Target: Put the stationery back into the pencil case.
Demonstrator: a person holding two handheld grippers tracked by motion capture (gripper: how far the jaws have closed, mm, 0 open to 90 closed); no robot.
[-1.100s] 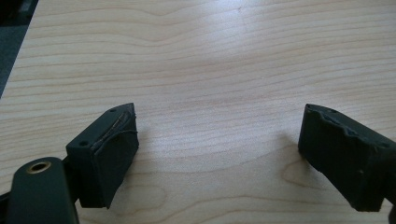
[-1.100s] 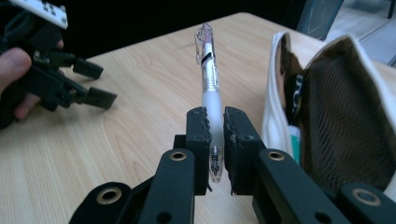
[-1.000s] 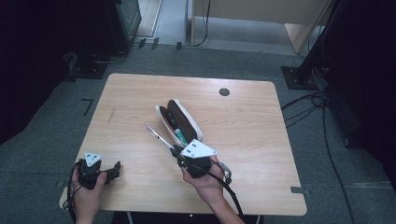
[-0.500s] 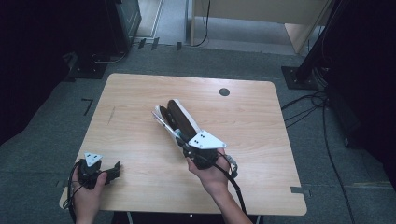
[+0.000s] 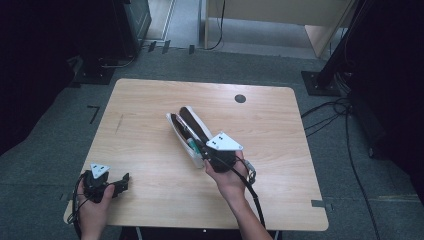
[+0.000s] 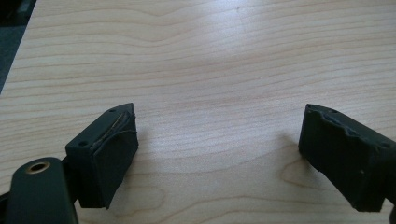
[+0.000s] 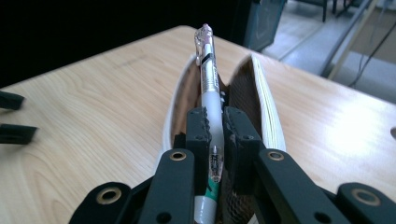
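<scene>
Pen clamped in my right claw over the open pencil case

Nearest me, at about seven o'clock on the table (image 5: 150, 200), my left gripper (image 6: 219, 154) rests low over bare wood, its jaws spread wide with nothing between them — in the high view it sits near the front-left corner. Toward five o'clock of the table's middle, my right gripper (image 7: 215, 135) has its jaws pinched tight on a white pen (image 7: 208, 79), which points away from me along the jaws. Beyond and under it lies the pencil case (image 5: 187, 122) — unzipped, dark lining showing, stretching toward eleven o'clock. Farther off, at one o'clock, is a dark round cable hole (image 5: 240, 98).
</scene>
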